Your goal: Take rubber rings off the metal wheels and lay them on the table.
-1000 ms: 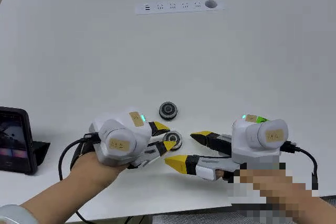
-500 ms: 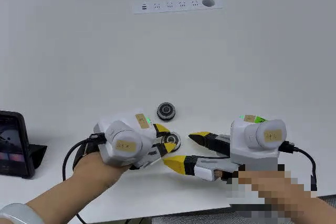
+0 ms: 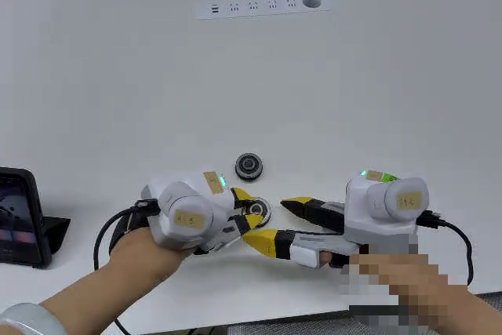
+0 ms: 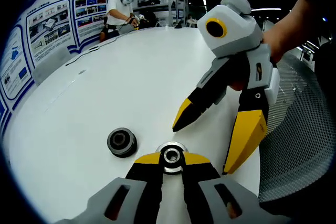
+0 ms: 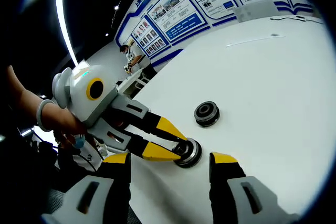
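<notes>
On the white table (image 3: pixel 314 84), your left gripper (image 3: pixel 246 208) clamps a metal wheel (image 5: pixel 189 151), with your right gripper (image 3: pixel 268 221) spread wide just beside it.

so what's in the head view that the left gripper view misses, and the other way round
Head view adds a white power strip and a dark phone on a stand. Left gripper view adds blue-framed wall posters and a person standing far off. Both show the left gripper shut on a silver metal wheel, a second black-ringed wheel and the open right gripper.
</notes>
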`<act>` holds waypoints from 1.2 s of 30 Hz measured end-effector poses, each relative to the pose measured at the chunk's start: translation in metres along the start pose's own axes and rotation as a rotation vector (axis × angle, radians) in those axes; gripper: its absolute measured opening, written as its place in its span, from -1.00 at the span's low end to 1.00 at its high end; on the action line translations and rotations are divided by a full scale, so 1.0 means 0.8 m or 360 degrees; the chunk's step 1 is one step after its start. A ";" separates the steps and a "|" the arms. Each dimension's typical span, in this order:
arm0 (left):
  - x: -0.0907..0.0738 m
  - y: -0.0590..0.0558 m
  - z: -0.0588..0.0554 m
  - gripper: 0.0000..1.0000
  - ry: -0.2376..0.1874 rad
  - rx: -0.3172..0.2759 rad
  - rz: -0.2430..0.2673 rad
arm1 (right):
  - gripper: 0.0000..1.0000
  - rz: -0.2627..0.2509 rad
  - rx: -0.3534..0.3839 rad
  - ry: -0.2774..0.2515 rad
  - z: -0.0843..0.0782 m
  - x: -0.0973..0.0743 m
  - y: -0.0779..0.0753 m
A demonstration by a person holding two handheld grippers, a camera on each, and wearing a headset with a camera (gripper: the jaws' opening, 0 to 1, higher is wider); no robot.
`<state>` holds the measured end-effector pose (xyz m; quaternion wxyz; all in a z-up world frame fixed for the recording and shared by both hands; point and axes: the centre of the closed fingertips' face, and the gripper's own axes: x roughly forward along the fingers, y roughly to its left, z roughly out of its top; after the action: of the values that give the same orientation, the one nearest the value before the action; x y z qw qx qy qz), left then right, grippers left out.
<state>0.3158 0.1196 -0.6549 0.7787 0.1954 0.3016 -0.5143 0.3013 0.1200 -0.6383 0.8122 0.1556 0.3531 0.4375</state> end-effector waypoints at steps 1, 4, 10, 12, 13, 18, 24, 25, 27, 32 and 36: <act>0.000 0.000 0.000 -0.73 -0.0002 -0.0004 0.0000 | 0.21 0.0000 0.0012 -0.0001 0.000 0.000 -0.001; 0.000 0.000 0.000 -0.73 -0.0008 -0.0015 0.0000 | 0.20 0.0006 0.0082 -0.0018 0.003 0.002 -0.002; 0.000 0.002 0.000 -0.73 -0.0025 -0.0029 -0.0002 | 0.13 0.0040 0.0150 0.0018 -0.002 0.005 0.000; 0.000 0.002 0.000 -0.73 -0.0029 -0.0031 -0.0003 | 0.12 0.0056 0.0184 0.0020 -0.003 0.005 0.002; 0.000 0.002 0.000 -0.73 -0.0030 -0.0034 -0.0003 | 0.09 0.0062 0.0188 0.0018 -0.003 0.005 0.003; 0.000 0.002 0.001 -0.74 -0.0034 -0.0049 -0.0003 | 0.03 0.0096 0.0187 0.0009 0.000 0.005 0.007; 0.000 0.002 0.000 -0.74 -0.0046 -0.0066 -0.0003 | 0.03 0.0130 0.0252 -0.0091 0.018 0.001 0.009; 0.000 0.002 0.000 -0.74 -0.0045 -0.0066 -0.0003 | 0.02 0.0110 0.0278 -0.0118 0.024 0.000 0.004; 0.000 0.002 0.000 -0.74 -0.0045 -0.0066 -0.0002 | -0.04 0.0093 0.0283 -0.0125 0.027 0.000 -0.002; 0.000 0.002 0.000 -0.74 -0.0049 -0.0069 -0.0002 | -0.18 0.0035 0.0272 -0.0088 0.022 0.004 -0.016; 0.000 0.002 0.000 -0.74 -0.0048 -0.0066 -0.0002 | -0.24 0.0012 0.0260 -0.0040 0.014 0.007 -0.021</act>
<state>0.3171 0.1198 -0.6548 0.7867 0.1714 0.3006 -0.5112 0.3209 0.1155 -0.6421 0.7995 0.2281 0.3767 0.4084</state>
